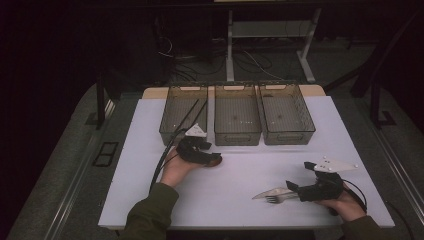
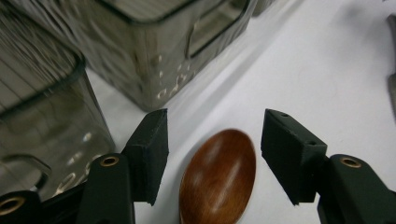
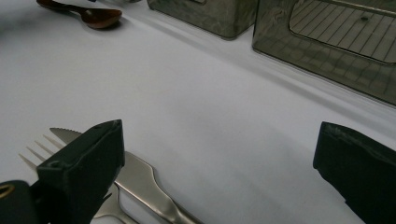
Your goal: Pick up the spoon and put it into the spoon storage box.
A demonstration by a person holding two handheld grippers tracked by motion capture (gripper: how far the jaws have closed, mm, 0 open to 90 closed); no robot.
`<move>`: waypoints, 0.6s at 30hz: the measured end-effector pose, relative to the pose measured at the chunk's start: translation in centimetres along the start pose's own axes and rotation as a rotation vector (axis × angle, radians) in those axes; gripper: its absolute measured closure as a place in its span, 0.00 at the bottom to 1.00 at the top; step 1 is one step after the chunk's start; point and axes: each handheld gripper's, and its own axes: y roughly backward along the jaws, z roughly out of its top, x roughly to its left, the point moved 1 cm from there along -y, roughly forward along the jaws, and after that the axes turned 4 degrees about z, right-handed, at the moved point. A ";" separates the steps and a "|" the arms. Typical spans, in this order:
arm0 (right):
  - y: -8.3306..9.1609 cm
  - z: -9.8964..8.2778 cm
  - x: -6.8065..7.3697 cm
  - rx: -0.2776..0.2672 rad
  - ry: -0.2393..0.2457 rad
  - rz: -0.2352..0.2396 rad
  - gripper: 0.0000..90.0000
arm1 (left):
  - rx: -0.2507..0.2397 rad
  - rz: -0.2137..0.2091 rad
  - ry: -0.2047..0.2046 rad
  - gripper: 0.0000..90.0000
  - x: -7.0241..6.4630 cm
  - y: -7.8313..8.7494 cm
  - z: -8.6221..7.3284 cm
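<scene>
We find a glossy oval wooden spoon of reddish-brown finish (image 2: pixel 218 179) lying on the white matte desk (image 1: pixel 240 170), its bowl between the two black jaws of the left tongs (image 2: pixel 214 156); the jaws stand spread, and their blocky, rubber-like pads (image 2: pixel 150 151) clear the wood on either side. In the high view we place the spoon just in front of the left-hand bin, under the left tongs (image 1: pixel 212 159), which a hand (image 1: pixel 174 170) in an olive sleeve carries. The right tongs (image 1: pixel 294 188) rest near the front right of the desk, and their jaws are spread wide with nothing between them. Beside their left jaw lie a polished metal knife with a serrated edge (image 3: pixel 140 179) and a metal fork with slim tines (image 3: pixel 35 151), the two crossing each other flat on the desk. Three rectangular bins of smoky translucent plastic (image 1: pixel 237 115) stand side by side along the far edge, each with a ribbed, grid-patterned floor and rounded corners. We note that the desk surface is smooth, uniform and free of marks, with a strip of pale wood showing behind the bins. The room beyond is dark; we make out a grey floor, white frame legs (image 1: pixel 230 50) and loose cables behind the desk.
</scene>
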 end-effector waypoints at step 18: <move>0.0 0.0 0.0 0.002 0.005 0.003 0.02 | 0.103 -0.003 -0.031 0.43 0.2 -1.4 -1.0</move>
